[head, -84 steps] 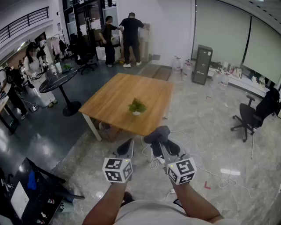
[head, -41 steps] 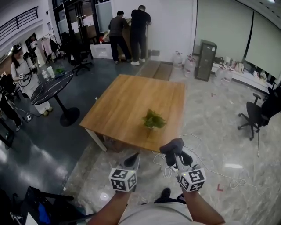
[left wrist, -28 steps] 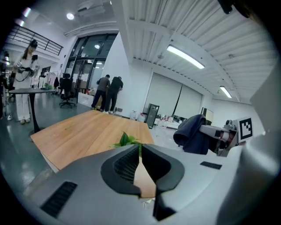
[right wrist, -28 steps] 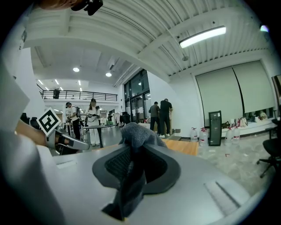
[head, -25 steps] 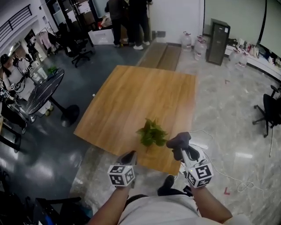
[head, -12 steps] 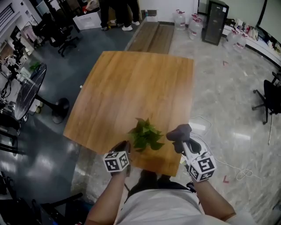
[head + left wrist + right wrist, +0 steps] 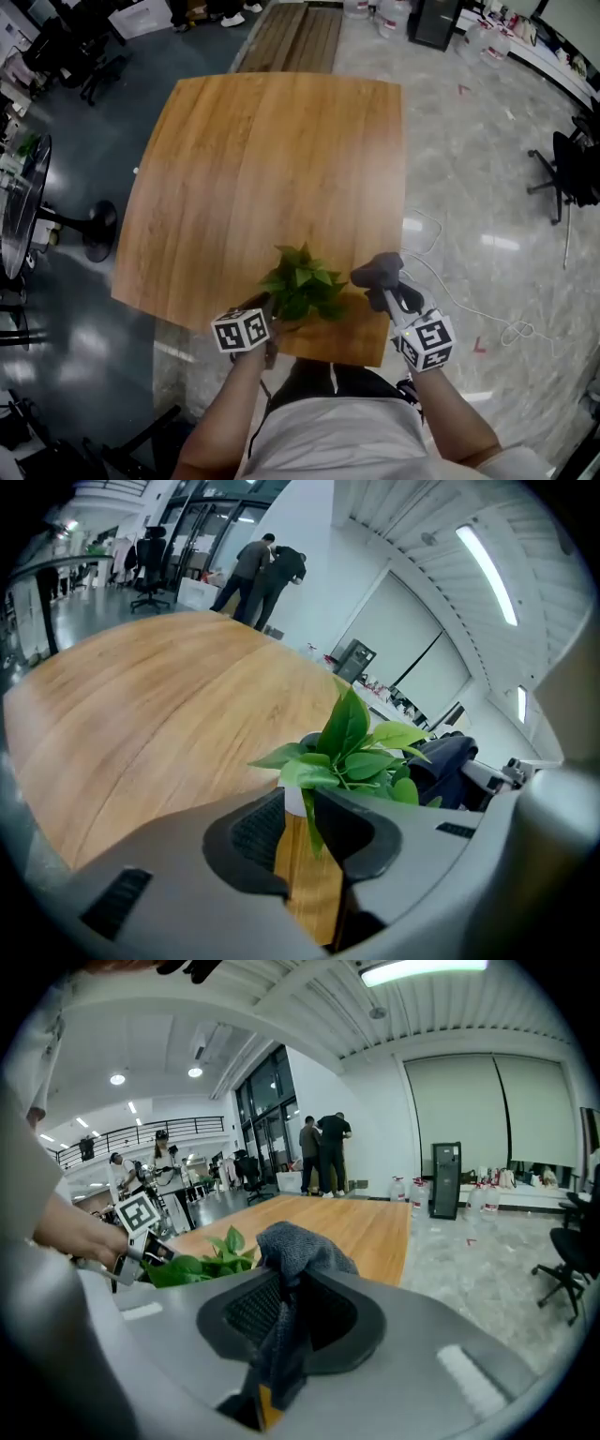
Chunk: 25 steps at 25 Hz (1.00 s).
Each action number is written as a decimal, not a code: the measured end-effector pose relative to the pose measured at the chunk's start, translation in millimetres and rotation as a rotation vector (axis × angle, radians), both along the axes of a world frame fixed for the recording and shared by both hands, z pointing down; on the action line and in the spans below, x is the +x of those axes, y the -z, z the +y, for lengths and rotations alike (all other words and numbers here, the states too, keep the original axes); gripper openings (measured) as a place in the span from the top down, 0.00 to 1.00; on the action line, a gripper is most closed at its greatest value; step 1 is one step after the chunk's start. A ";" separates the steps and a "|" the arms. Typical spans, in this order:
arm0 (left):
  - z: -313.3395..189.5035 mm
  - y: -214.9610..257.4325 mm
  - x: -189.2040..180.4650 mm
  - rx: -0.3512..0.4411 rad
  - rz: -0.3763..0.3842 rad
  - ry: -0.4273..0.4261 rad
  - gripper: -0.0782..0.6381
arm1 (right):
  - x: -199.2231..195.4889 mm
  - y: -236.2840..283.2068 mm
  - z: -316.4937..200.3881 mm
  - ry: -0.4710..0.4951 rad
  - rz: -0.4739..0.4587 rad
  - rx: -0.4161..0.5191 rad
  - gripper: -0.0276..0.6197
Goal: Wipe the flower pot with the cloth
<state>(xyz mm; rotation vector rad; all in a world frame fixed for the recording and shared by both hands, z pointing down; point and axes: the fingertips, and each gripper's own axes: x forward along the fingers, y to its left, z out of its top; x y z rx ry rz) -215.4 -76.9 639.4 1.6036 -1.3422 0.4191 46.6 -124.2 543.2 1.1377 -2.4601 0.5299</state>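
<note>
Two grippers flank one flower pot (image 7: 292, 801) at one wooden table's (image 7: 262, 159) near edge.
The right gripper (image 7: 291, 1321) pinches one grey cloth (image 7: 295, 1241). The left gripper (image 7: 305, 832), jaws just opened partway, holds nothing, with the pot just ahead.

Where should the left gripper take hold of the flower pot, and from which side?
Probably grip the pot low on its wall, under the leaves, coming from its left. It stands upright near the table edge, leaves spread over the rim, and the right gripper holds the cloth on the other side. The left gripper has just been opening its jaws, nothing gripped between them.
</note>
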 end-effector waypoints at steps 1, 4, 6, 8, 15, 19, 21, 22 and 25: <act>-1.9 -4.3 1.0 -0.016 0.015 -0.014 0.77 | -4.3 -13.6 -2.5 0.012 0.005 -0.023 0.87; -7.1 -15.0 5.8 -0.058 0.062 -0.047 0.76 | -19.3 -53.1 -10.7 0.041 -0.017 -0.111 0.87; -15.3 -17.3 6.3 -0.065 0.056 -0.077 0.75 | -32.5 -76.1 -19.8 0.055 -0.042 -0.158 0.87; -22.4 -21.0 10.2 -0.075 0.071 -0.108 0.75 | -48.1 -95.2 -29.0 0.060 -0.076 -0.203 0.87; -46.9 -29.4 16.3 -0.106 0.126 -0.202 0.70 | -102.6 -117.1 -55.3 0.084 -0.232 -0.264 0.86; -51.9 -29.4 25.7 -0.111 0.168 -0.253 0.72 | -116.6 -122.0 -58.9 0.092 -0.264 -0.278 0.87; -54.9 -28.5 30.6 -0.115 0.174 -0.271 0.72 | -119.8 -124.1 -58.8 0.103 -0.248 -0.276 0.87; -56.7 -28.3 31.9 -0.118 0.174 -0.274 0.72 | -121.8 -124.7 -58.1 0.112 -0.238 -0.275 0.87; -60.7 -30.9 28.3 -0.125 0.158 -0.279 0.75 | -125.8 -123.4 -55.8 0.118 -0.228 -0.277 0.87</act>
